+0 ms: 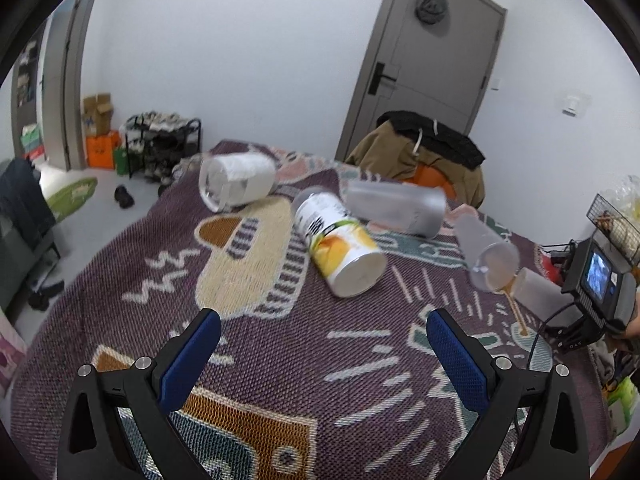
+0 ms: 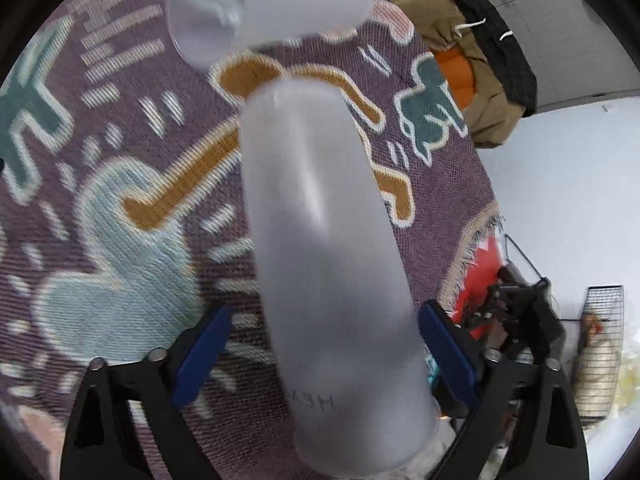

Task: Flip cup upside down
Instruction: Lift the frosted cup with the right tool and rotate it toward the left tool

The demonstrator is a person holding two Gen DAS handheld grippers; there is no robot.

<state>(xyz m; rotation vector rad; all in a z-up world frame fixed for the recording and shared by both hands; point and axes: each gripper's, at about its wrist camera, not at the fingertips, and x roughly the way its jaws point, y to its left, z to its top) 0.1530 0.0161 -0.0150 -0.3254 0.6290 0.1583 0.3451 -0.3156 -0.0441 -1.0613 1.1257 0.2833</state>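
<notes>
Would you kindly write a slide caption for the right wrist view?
Right gripper, fingers spread, straddles a frosted plastic cup above the patterned woven blanket.

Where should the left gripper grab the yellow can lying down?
Around the can's round middle, coming from above with one finger on each long side. It lies on its side on the blanket, so the ends are awkward. The left gripper is open and empty.
</notes>
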